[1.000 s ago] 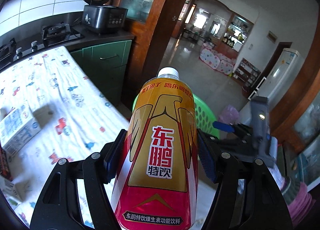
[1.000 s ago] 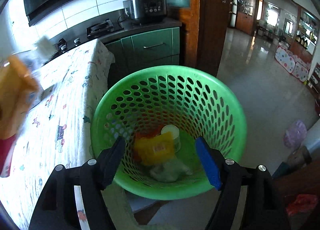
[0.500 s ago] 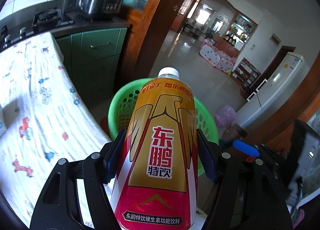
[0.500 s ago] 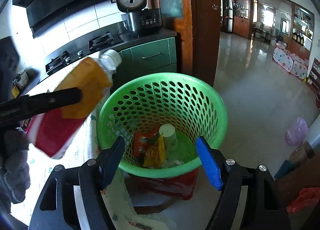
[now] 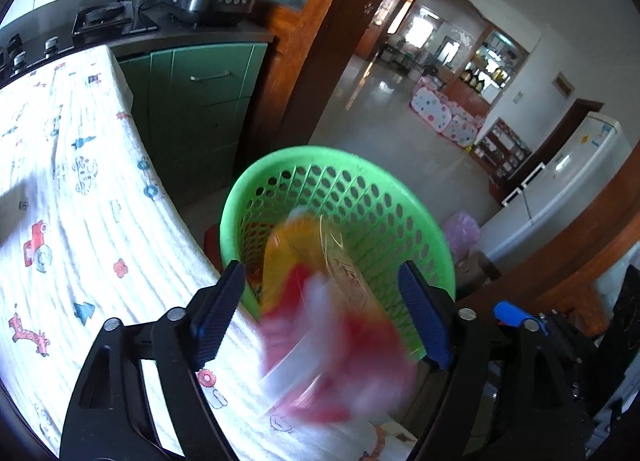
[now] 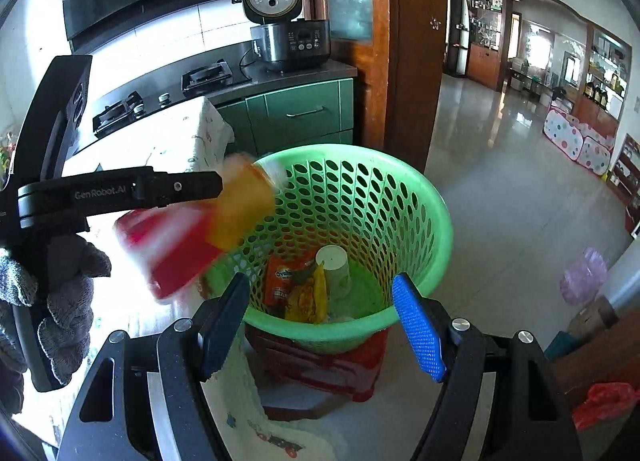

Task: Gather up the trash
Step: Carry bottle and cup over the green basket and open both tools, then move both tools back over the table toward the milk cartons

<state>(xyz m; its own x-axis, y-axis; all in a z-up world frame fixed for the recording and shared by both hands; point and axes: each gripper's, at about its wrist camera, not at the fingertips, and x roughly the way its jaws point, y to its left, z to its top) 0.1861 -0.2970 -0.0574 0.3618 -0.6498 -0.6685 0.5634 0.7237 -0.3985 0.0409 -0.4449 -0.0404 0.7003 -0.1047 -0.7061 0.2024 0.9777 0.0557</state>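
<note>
The jaws of the left gripper have just been opening and now stand wide apart, their pads clear of the drink bottle, which shows as a red and yellow blur between them, neck forward and tipping toward the green basket. In the right wrist view the bottle hangs at the basket's near-left rim, part over the rim and part over the cloth-covered bench, so the release looks a little early; I judge it could catch the rim and roll back onto the bench or down to the floor. To do this step well, the left gripper should hold its line over the basket's mouth with its jaws wide until the bottle is plainly inside, without swinging sideways into it. The jaws of the right gripper are also apart and empty, poised over the near side of the basket, where they could nudge a stray bottle in if need be. Down in the basket lie an orange snack wrapper, a yellow wrapper and an upturned paper cup, so the bottle should land on soft litter. The basket sits on a red stool just beside the bench, and a hard knock could shift it.
</note>
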